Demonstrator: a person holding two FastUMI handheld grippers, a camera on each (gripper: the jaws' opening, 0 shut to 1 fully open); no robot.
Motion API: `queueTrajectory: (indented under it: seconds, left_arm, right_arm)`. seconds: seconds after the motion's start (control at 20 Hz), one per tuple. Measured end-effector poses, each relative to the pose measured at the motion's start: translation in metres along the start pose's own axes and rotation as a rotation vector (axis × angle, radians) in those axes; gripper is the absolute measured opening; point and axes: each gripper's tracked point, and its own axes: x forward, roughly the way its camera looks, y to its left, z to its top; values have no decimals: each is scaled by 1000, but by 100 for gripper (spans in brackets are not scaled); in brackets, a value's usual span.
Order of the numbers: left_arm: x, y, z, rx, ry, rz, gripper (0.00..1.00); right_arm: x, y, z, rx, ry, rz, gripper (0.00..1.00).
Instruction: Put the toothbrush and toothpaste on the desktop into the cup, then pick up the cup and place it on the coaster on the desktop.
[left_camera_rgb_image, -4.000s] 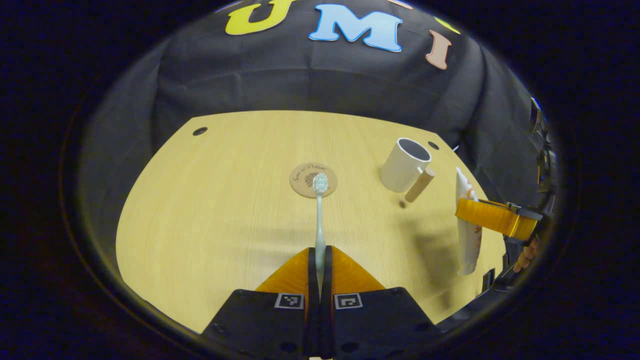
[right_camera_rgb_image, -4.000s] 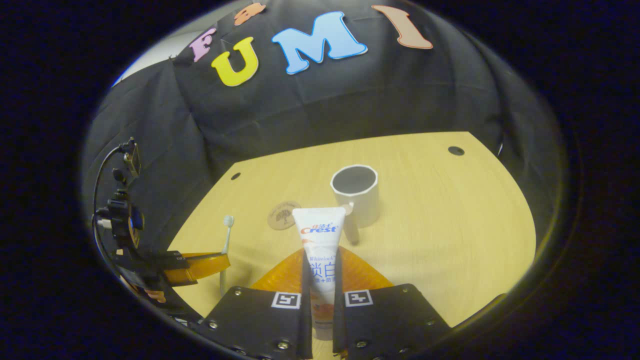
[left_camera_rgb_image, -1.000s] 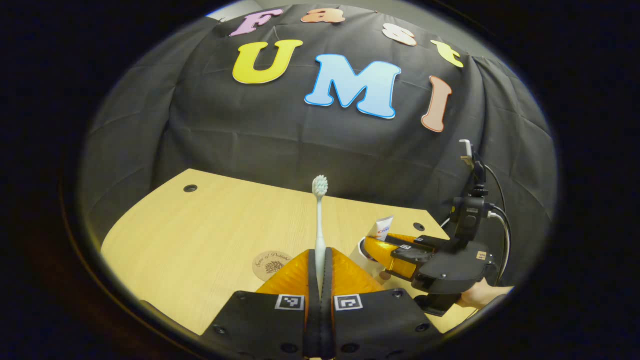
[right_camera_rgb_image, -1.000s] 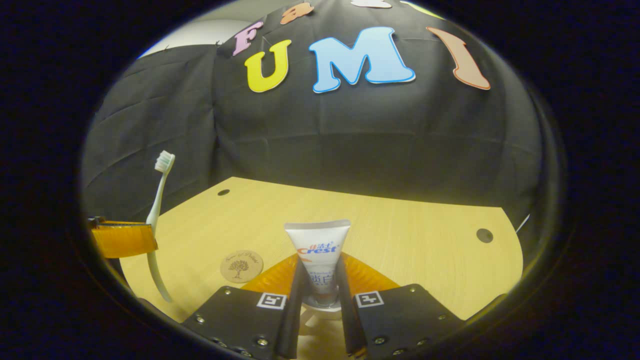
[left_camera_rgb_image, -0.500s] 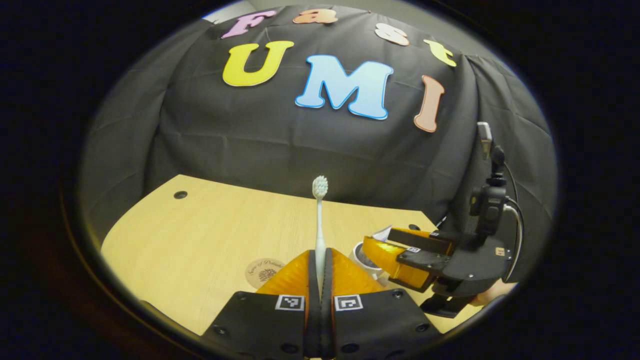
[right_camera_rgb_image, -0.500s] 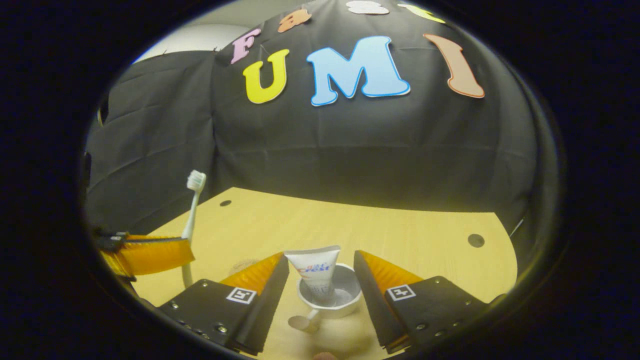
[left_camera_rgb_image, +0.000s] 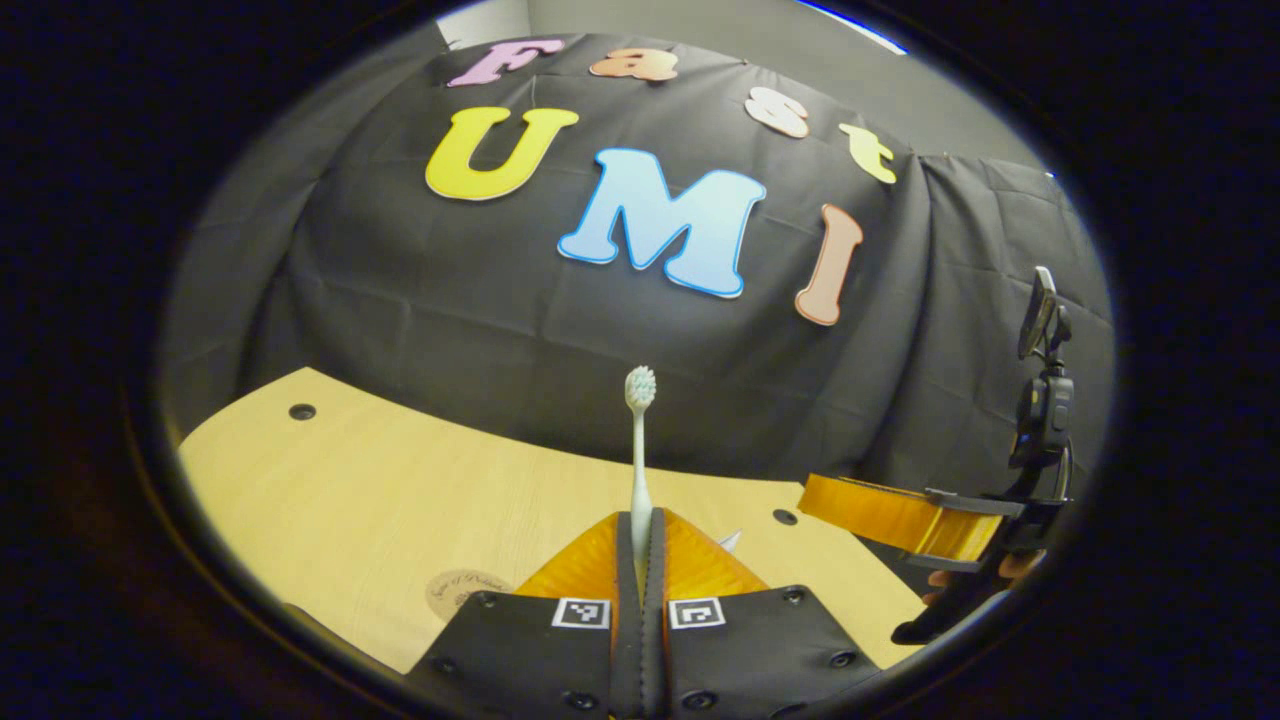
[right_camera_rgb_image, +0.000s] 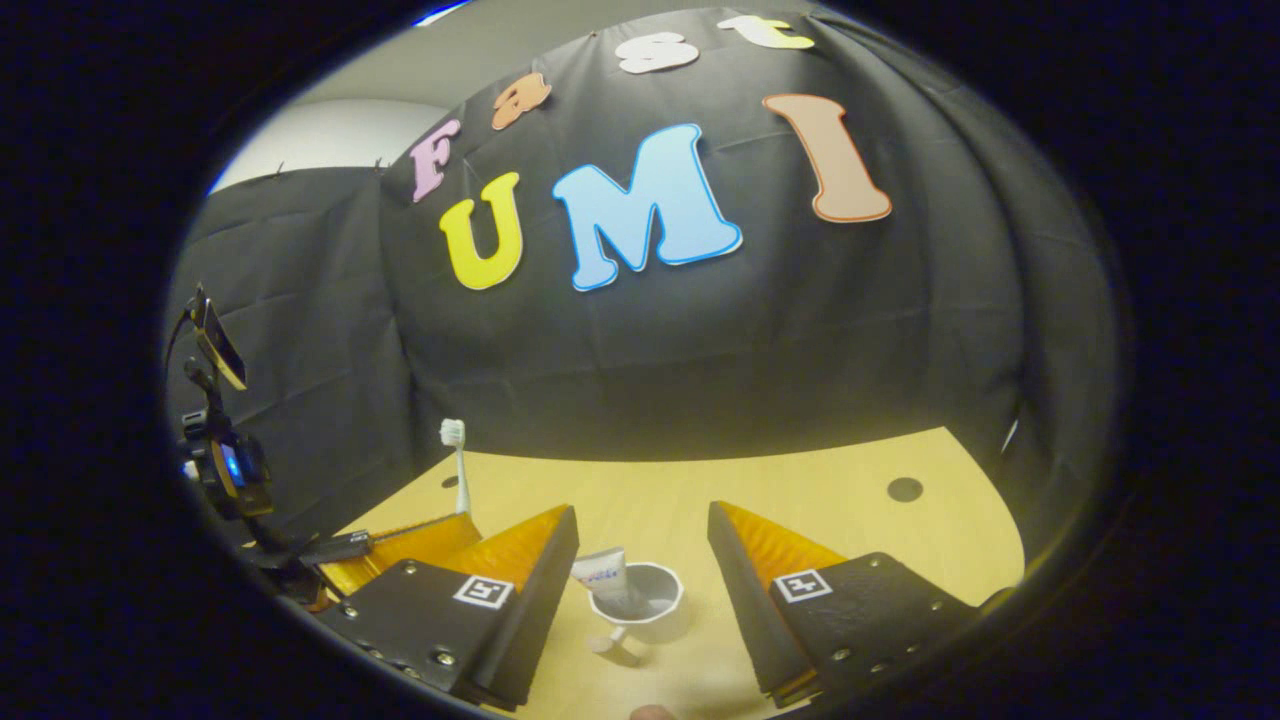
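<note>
Wooden desktop (right_camera_rgb_image: 800, 500) lies below: right gripper (right_camera_rgb_image: 640, 560) fingers spread apart above the cup (right_camera_rgb_image: 640, 602) holding toothpaste (right_camera_rgb_image: 600, 572); left gripper (left_camera_rgb_image: 640, 540) clamps the upright toothbrush (left_camera_rgb_image: 640, 440).

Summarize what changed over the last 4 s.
The right tool carried the toothpaste to the cup, dropped it in, opened and has risen above it. The left tool lifted the toothbrush off the desktop, upright. Unchanged: left grip on the toothbrush, coaster in place.
</note>
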Motion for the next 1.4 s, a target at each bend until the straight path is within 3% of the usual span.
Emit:
queueTrajectory:
  seconds: [0.6, 0.95, 1.4]
  left_arm:
    - [77, -15, 16, 17, -168, -154, 7]
    - [112, -36, -12, 5, -117, -249, 7]
    - [144, -27, -54, -24, -24, -264, 8]
  right_arm:
    - [-52, -31, -33, 65, 76, -165, 80]
    - [-56, -33, -52, 100, 109, -214, 80]
    - [-50, -34, -61, 126, 144, -206, 80]
